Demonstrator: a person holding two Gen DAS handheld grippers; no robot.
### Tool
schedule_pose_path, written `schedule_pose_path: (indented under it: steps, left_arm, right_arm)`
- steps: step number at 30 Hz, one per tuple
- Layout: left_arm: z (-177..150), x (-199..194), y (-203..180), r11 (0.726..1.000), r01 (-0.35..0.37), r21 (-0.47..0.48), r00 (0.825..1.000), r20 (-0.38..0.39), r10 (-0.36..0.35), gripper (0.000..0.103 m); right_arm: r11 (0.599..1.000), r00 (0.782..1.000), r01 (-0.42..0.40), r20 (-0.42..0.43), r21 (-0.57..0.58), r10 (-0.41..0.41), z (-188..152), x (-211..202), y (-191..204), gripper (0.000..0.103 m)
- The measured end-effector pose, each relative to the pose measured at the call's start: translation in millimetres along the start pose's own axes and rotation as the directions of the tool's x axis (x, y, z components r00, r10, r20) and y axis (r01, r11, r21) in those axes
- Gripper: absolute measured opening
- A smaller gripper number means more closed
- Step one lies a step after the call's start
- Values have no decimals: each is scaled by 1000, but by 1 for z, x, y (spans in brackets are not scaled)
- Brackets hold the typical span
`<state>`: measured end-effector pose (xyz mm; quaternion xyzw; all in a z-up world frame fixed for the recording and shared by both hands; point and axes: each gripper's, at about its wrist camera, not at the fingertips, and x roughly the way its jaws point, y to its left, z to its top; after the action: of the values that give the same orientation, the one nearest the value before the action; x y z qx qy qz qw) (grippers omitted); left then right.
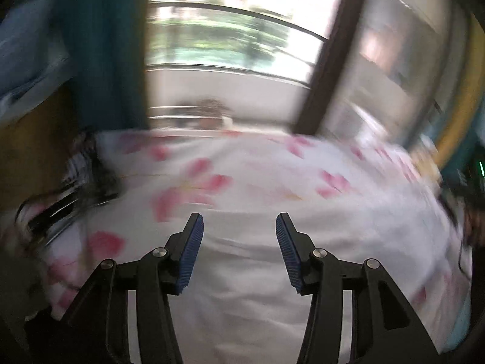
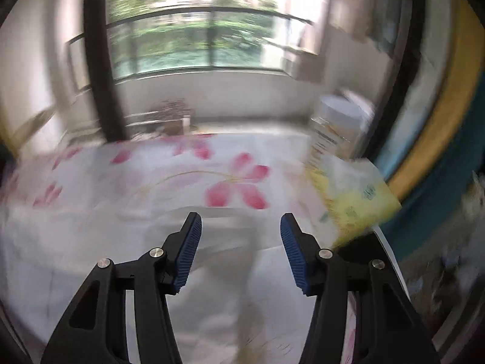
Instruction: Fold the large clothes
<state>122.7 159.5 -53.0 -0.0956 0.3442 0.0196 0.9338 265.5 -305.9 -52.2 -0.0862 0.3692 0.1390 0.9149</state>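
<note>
Both grippers, left [image 1: 239, 227] and right [image 2: 241, 227], hang released, nothing between their blue pads. Beneath them I see white cloth [image 1: 242, 273] lying on the pink-flowered sheet [image 2: 236, 182]. Blur hides its folds; I judge folding under way, unfinished, with regrasping next.

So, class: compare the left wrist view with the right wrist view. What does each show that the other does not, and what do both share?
Only the left wrist view shows a dark teal curtain hanging at upper left and a dark striped bundle at the cloth's left edge.

Only the right wrist view shows a yellow packet lying on the cloth at right, with a white-lidded jar behind it.

Both show the white cloth with pink flowers, a window with a railing, and an open gripper with nothing between its blue pads: the left gripper, the right gripper.
</note>
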Motion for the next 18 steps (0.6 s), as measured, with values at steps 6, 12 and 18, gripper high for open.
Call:
schedule_pose_path:
  steps: [6, 12, 18]
  left_arm:
    - [-5, 23, -66, 963, 172, 207, 984, -70, -161, 52]
    - [-17, 45, -96, 914, 180, 364, 978, -165, -127, 54]
    - [-19, 55, -97, 912, 178, 370, 976, -188, -114, 54]
  right_arm:
    - [950, 982, -187, -24, -249, 187, -12, -10, 75, 54]
    - [885, 951, -308, -86, -349, 297, -20, -7, 112, 54]
    - [858, 954, -301, -146, -416, 263, -35, 6, 125, 54]
